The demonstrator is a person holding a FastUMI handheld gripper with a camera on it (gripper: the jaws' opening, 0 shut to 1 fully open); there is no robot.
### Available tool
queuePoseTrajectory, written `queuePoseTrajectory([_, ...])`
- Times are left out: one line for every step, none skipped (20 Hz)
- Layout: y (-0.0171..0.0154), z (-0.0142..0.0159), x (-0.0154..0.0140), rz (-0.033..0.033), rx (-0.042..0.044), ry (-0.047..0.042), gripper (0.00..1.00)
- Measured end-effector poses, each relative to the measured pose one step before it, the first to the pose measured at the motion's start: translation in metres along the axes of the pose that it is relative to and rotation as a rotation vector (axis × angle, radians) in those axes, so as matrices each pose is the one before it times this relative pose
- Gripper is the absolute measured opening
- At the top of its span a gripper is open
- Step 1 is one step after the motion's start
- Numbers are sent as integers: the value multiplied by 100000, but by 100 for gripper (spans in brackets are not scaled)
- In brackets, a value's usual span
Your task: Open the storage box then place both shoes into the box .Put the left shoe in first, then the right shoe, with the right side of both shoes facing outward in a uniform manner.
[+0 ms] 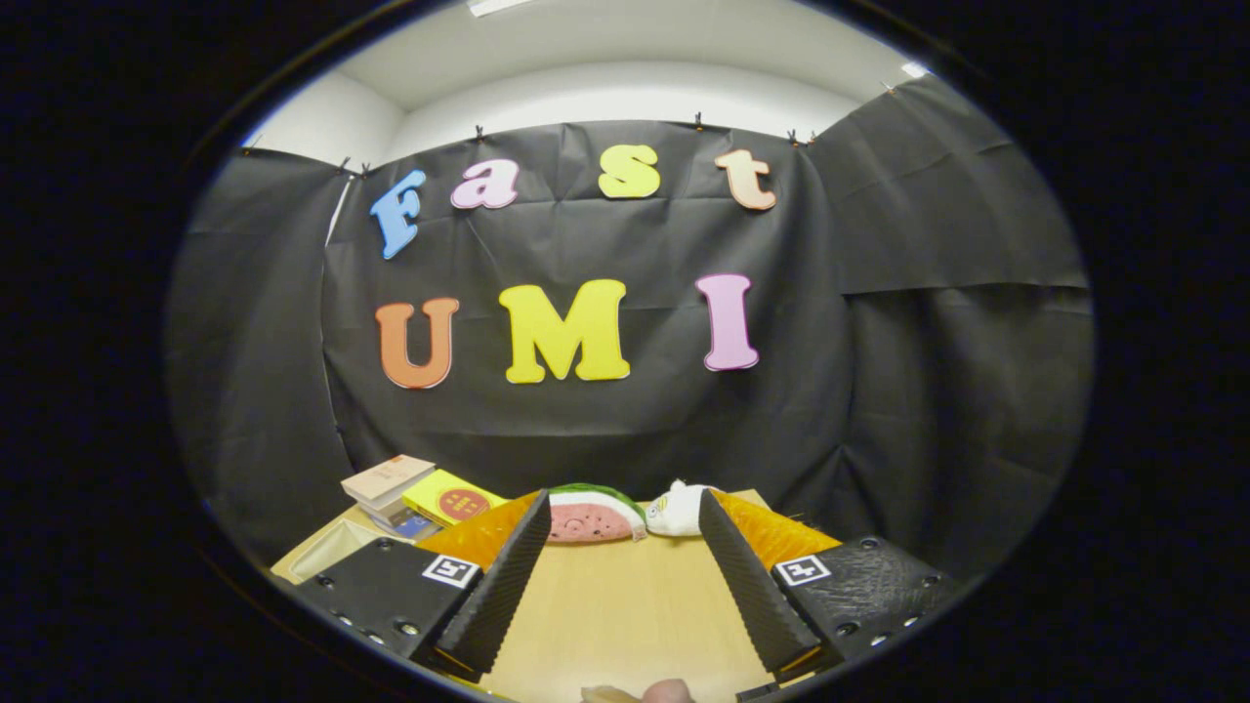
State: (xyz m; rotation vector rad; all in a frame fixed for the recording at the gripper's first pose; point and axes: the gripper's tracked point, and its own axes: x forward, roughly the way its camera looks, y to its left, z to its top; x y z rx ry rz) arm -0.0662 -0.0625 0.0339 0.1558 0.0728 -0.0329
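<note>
Your gripper (625, 522) has its two fingers spread wide apart, and nothing is held between them; only the bare wooden table (625, 605) lies in the gap. Seen from the middle of that gap, a watermelon-slice toy (591, 516) sits at about 11 o'clock, beyond the fingertips and near the far edge of the table. Just beside it, at about 1 o'clock, is a small white plush toy (676, 510), partly hidden behind your right finger (752, 586). Outside your left finger (498, 586), at about 10 o'clock, a stack of books (391, 488) lies near the far left corner of the table, with a yellow book (454, 500) leaning against it. Closer to you on that side, at about 9 o'clock, you can see part of a pale tray (327, 552). At 6 o'clock, very near to the camera, a fingertip (669, 691) of your hand shows. I cannot make out the storage box or the shoes here.
</note>
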Motion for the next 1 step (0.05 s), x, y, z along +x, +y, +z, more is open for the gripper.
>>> queuePoseTrajectory([137, 142, -171, -371, -47, 184, 94])
